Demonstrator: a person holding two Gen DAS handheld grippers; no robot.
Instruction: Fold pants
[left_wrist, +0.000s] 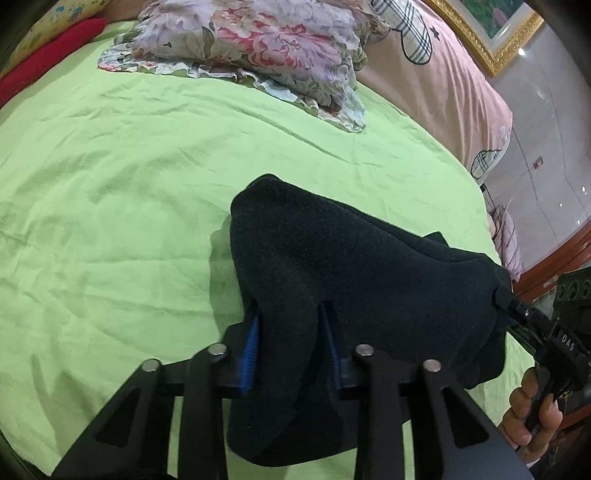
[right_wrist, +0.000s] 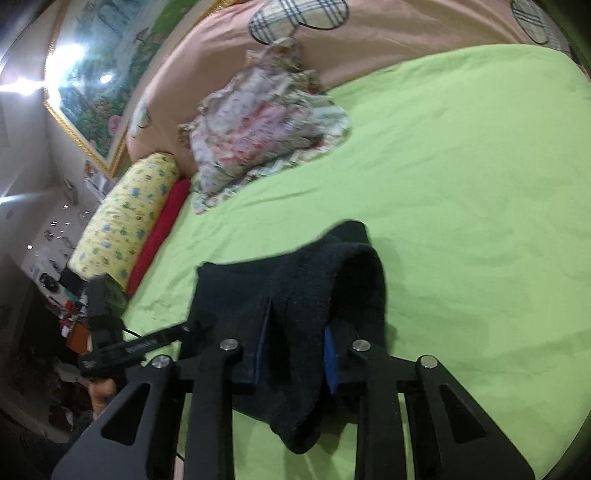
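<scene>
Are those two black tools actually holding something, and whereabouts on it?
Yes. Both hold the black pants: the left tool and the right tool each pinch a fold along its near edge, at opposite ends.

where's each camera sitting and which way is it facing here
Left wrist: on the left gripper, looking down its fingers across the light green bedsheet toward the floral pillow; the right gripper and a hand show at right.
Right wrist: on the right gripper, facing the same sheet, yellow bolster and gold-framed picture; the left gripper shows at left.
Both share the black knit pants, clamped by each gripper.
</scene>
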